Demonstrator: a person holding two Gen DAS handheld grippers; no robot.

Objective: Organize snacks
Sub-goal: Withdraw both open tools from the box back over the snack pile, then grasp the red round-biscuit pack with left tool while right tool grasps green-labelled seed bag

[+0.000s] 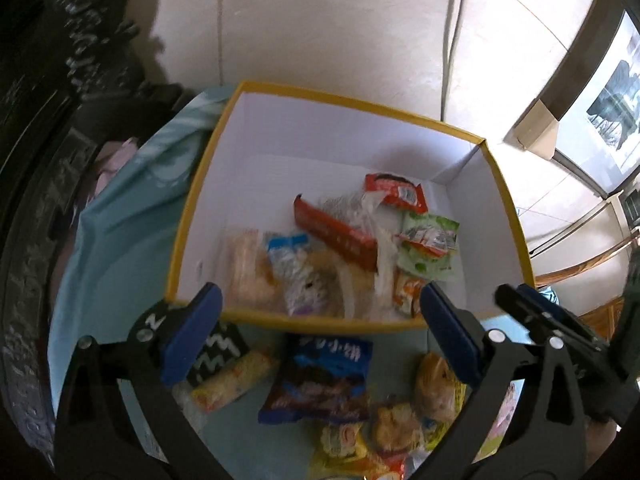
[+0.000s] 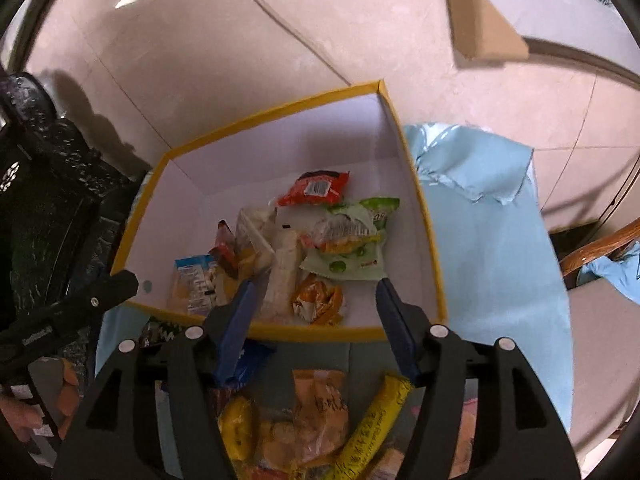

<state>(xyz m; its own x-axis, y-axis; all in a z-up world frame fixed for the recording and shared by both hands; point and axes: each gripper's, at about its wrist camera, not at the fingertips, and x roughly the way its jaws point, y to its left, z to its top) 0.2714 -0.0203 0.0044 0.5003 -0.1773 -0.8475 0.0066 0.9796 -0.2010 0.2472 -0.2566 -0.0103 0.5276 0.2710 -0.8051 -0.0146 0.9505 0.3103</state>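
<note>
The yellow-rimmed box [image 1: 506, 184] stands open on a light blue cloth [image 2: 500, 248], its white inside holding a loose heap of snacks: a red packet [image 2: 316, 189] at the far side, a green packet [image 2: 348, 258] beside it, an orange wrapper [image 2: 320, 300] nearer, and a blue-and-white packet [image 1: 286, 250] to the left. More snacks lie on the cloth just outside the near wall, among them a dark blue bag [image 1: 320, 376] and a yellow stick pack [image 2: 376, 424]. The left gripper [image 1: 316, 344] stands wide apart and empty above them; the right gripper [image 2: 316, 336] is partly apart, also holding nothing.

A matt white cardboard box [image 1: 304, 140] holds glossy plastic snack packets [image 1: 340, 236]; the blue cloth [image 2: 496, 248] looks smooth, faintly shiny.
</note>
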